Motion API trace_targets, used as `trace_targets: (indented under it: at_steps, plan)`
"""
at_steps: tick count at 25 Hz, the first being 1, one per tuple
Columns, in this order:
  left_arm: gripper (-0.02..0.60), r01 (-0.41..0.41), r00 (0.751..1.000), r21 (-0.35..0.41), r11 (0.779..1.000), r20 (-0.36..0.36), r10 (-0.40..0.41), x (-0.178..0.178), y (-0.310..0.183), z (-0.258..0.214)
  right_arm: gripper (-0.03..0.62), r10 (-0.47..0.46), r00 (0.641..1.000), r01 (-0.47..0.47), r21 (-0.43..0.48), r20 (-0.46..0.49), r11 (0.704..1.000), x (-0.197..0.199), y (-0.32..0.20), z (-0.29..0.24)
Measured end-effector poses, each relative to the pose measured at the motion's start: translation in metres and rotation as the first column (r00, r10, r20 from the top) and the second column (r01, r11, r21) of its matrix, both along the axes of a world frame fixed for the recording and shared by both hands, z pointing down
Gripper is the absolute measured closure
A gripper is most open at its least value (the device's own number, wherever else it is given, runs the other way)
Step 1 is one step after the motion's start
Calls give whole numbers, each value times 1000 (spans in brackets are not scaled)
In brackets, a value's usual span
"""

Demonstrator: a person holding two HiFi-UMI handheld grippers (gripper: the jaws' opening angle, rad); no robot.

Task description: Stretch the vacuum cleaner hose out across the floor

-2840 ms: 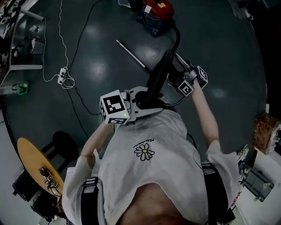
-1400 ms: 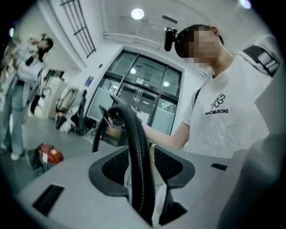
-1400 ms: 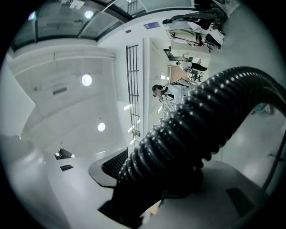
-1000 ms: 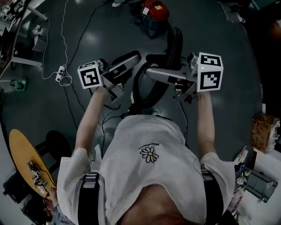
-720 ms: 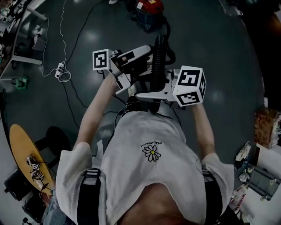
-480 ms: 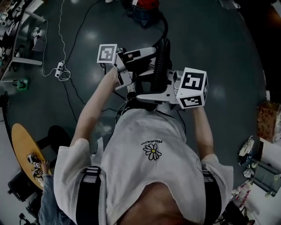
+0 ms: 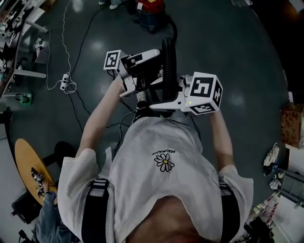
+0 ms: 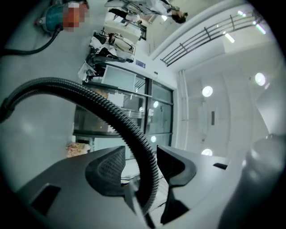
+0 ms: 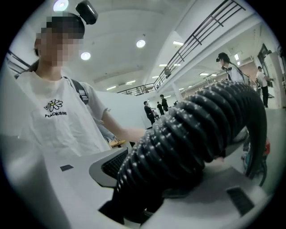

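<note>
Two claws have the vacuum hose point(image 7: 167, 57) between them, as I read it from my end; the left claw point(image 7: 159, 66) reaches in from the left of the head view and takes the black ribbed hose on the stretch nearer the vacuum cleaner point(image 7: 149, 10); the right claw point(image 7: 164, 103) takes it lower in that view, just in front of the person's white T-shirt point(image 7: 164, 190). In the left gripper view the hose runs straight through the gap with a ribbed pad close against each side, so I count that claw clamped on it at a narrow setting; from there the hose arcs up and away to the left, towards the vacuum cleaner. In the right gripper view the hose looks thick and fills the whole gap; that claw stands fairly wide and is closed round it, the near pad against the ribs and the far jaw mostly covered. The held stretch is up off the floor point(image 7: 237, 47); the vacuum cleaner stands on the floor at the top edge of the head view; a power strip point(image 7: 66, 87) lies well off to the left.
</note>
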State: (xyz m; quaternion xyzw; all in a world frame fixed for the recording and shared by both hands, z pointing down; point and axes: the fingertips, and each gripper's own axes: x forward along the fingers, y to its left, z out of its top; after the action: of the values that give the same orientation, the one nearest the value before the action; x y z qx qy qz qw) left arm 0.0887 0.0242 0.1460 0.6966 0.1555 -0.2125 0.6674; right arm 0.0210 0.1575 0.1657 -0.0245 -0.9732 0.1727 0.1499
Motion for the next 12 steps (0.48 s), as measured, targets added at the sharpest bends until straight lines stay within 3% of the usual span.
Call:
trace_targets:
  at_steps: [3,7,12]
  plan:
    - [374,27,1000,18,999,7,-27,-6,-13,-4,339,-16,1000,16,7,-14,1000,-7,-4,6]
    - [370,-27,999,17,999,23,27,4,2,-1,339,-38,999,38,0,29,999,-10,12,-3]
    - [357,-36,995,87,996,97,27,-4,18,0,339,-14,994,19,45,-110,999,-17,17,23]
